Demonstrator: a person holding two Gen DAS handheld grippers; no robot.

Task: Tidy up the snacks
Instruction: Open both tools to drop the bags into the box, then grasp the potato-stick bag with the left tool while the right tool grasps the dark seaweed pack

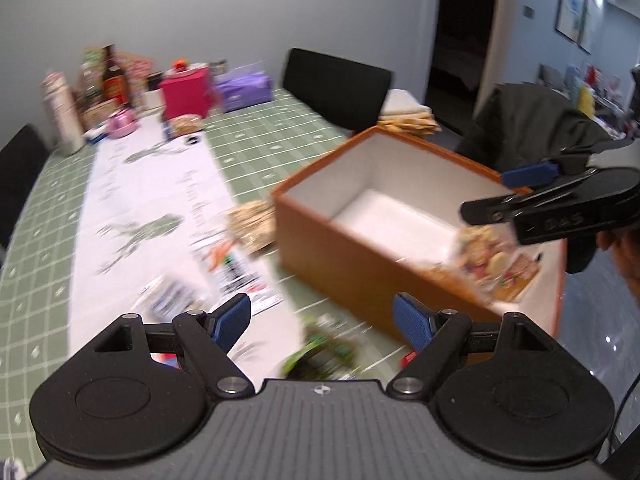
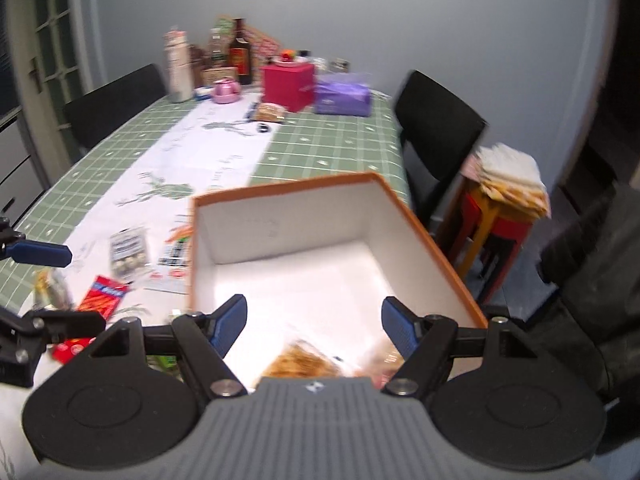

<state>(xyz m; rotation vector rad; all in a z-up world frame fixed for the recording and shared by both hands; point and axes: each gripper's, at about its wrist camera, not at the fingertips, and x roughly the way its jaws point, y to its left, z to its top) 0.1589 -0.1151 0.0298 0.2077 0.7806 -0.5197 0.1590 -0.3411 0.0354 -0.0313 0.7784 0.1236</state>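
Orange-walled box [image 2: 424,236] sits at the table's near corner with two snack packets [image 2: 298,360] already lying inside; the right gripper [image 2: 314,322] hangs over them, jaws spread and empty. The left gripper [image 1: 322,318], also spread, hovers above loose packets [image 1: 320,350] on the green checked cloth [image 1: 280,136]. I'd guess fetching another comes next. Dark chairs [image 2: 436,128] flank the table

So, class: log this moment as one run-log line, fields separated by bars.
stage: filling box | left tongs: open, above table snacks | right tongs: open, over orange box | in box: snack packets | red packet: on table
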